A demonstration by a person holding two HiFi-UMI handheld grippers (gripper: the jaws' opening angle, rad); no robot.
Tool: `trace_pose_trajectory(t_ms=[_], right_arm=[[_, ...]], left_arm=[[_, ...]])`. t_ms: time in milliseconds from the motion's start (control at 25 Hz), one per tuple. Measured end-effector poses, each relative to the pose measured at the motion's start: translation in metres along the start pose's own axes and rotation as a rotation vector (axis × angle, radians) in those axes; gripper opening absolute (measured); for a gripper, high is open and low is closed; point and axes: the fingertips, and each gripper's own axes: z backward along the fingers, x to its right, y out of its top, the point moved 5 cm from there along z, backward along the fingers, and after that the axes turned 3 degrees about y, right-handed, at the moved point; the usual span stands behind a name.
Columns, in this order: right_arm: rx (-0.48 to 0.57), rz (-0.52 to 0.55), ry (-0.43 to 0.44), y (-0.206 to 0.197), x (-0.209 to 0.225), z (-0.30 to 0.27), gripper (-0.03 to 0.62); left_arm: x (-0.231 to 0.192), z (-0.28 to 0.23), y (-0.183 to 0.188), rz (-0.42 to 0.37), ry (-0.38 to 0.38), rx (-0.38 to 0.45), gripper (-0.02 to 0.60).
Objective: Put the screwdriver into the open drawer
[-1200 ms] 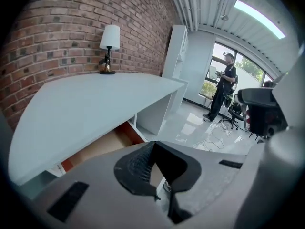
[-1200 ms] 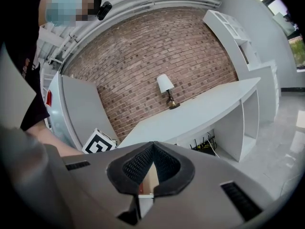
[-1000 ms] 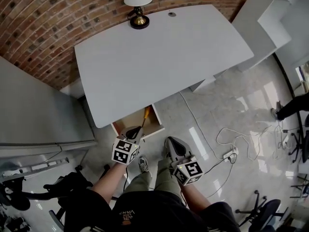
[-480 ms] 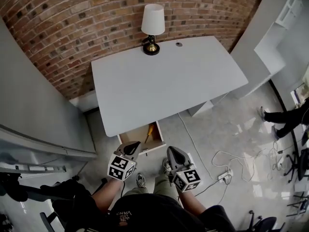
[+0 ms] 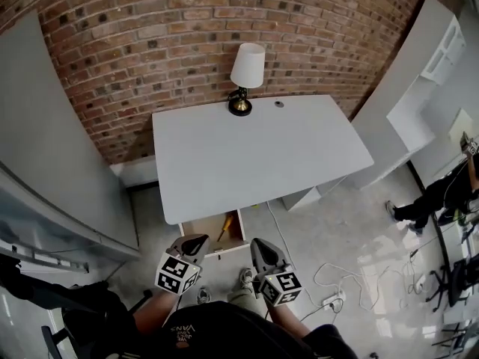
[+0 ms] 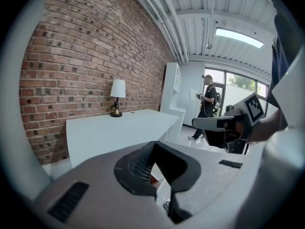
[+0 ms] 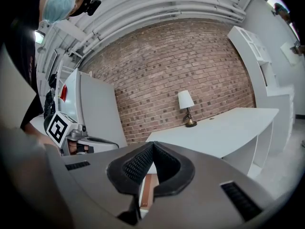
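The screwdriver (image 5: 223,227) lies inside the open drawer (image 5: 196,230), which is pulled out from under the white worktop (image 5: 254,155); a lamp (image 5: 245,77) stands at the worktop's far edge, against the brick wall (image 5: 150,36). The left gripper (image 5: 191,244) and right gripper (image 5: 263,250) hang side by side just in front of the drawer, clear of the tool. Each gripper's fingers (image 6: 136,168) are pressed together at the tips with nothing held between them.
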Motion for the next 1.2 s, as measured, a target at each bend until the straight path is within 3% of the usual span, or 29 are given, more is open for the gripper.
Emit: trace_pose_trajectory(t_ms=[560, 1200], right_arm=[[0.008, 0.081, 0.055, 0.036, -0.025, -0.013, -0.005], [0.025, 0.125, 0.051, 0.042, -0.032, -0.028, -0.005]], left_arm=[[-0.017, 0.044, 0.025, 0.0, 0.068, 0.065, 0.008], [-0.015, 0.046, 0.028, -0.001, 0.046, 0.082, 0.008]])
